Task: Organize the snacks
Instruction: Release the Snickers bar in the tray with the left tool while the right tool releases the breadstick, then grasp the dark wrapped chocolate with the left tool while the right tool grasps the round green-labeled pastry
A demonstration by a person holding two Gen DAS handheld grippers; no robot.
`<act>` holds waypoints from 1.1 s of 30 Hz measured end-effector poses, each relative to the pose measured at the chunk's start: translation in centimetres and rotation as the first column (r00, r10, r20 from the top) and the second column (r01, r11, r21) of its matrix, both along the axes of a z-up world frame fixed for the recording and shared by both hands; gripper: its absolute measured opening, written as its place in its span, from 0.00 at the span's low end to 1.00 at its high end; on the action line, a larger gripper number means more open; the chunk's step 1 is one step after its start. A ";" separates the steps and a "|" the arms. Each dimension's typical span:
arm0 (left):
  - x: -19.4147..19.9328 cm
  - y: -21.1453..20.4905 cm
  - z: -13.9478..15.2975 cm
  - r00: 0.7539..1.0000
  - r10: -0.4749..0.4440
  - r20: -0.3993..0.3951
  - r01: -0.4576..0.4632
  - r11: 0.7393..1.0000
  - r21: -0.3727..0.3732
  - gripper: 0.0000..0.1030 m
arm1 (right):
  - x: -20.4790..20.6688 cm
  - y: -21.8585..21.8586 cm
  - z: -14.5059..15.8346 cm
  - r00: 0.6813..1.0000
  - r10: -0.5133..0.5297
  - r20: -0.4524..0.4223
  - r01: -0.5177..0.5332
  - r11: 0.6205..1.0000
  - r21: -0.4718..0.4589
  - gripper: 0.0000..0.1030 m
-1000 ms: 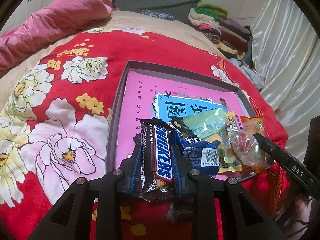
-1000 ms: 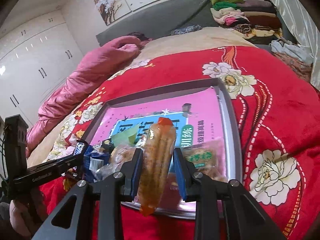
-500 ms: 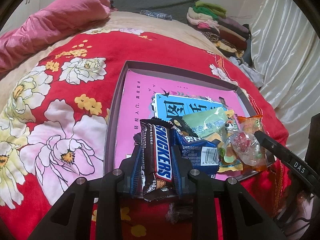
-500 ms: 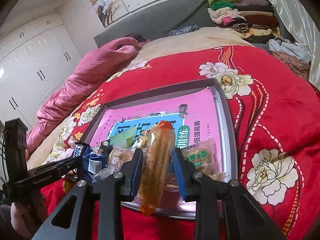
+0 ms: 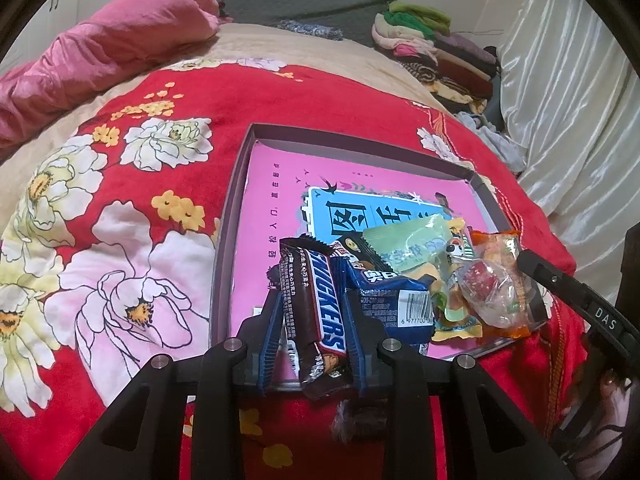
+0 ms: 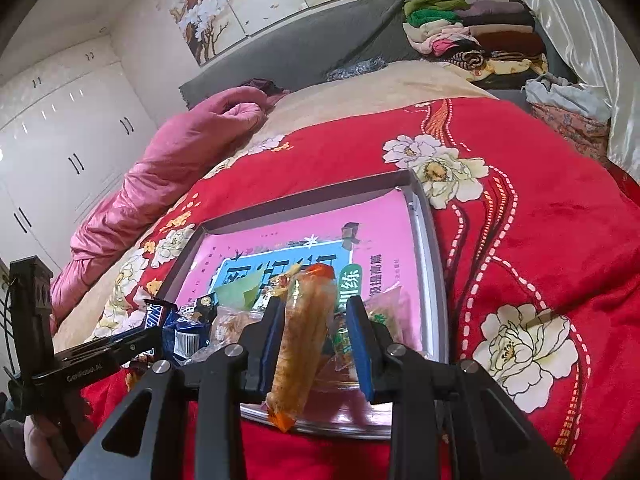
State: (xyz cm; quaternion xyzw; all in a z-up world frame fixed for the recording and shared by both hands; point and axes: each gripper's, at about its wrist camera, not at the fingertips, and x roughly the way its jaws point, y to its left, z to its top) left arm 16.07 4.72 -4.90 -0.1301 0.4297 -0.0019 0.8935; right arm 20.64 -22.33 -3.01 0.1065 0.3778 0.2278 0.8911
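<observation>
The brown-wrapped Snickers chocolate bar [image 5: 316, 312] stands nearly on end between the blue pads of the left gripper [image 5: 312, 320], which is clamped on its middle above the near edge of the shallow grey cardboard tray [image 5: 228, 232]. To its right, the right gripper [image 6: 314, 340] pinches a long clear packet of orange-brown snack sticks [image 6: 302, 336], also over the tray's near rim.

Between them a loose heap crowds the tray's near corner: a dark blue foil packet [image 5: 390, 300], a pale green sachet [image 5: 412, 246] and a clear wrapper with a red sweet [image 5: 486, 288]. The far half, lined with a pink printed book cover [image 5: 280, 200], lies bare.

To do this step well, I would carry each held snack out to that open pink area and set it flat, each to its own side (wrappers are slippery, so release low). The tray sits on a soft red floral blanket [image 5: 120, 240], so pressing down could tip it.
</observation>
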 end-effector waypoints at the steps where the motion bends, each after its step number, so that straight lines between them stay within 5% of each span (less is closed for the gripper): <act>1: 0.0 0.0 0.1 1.000 0.000 0.001 0.000 1.000 0.000 0.31 | 0.0 -0.1 0.0 1.000 -0.002 0.000 0.002 1.000 0.002 0.31; 8: -0.3 0.2 0.6 1.000 0.001 0.007 -0.001 1.000 -0.009 0.44 | -0.2 -0.5 0.5 1.000 -0.009 0.014 0.008 1.000 0.016 0.36; 18: -2.2 0.5 2.8 0.999 -0.024 0.044 0.025 0.999 -0.027 0.61 | -2.5 -1.2 2.7 0.998 0.034 0.043 -0.038 0.995 0.087 0.57; 24: -4.3 -0.7 2.7 0.996 -0.093 0.007 0.093 0.996 0.014 0.63 | -5.7 -0.3 2.2 0.992 0.116 -0.044 -0.112 0.990 0.089 0.58; 33: -5.8 -2.0 0.4 0.988 -0.135 -0.078 0.137 0.990 0.021 0.63 | -10.8 2.9 -1.4 0.953 0.234 -0.194 -0.254 0.964 -0.081 0.58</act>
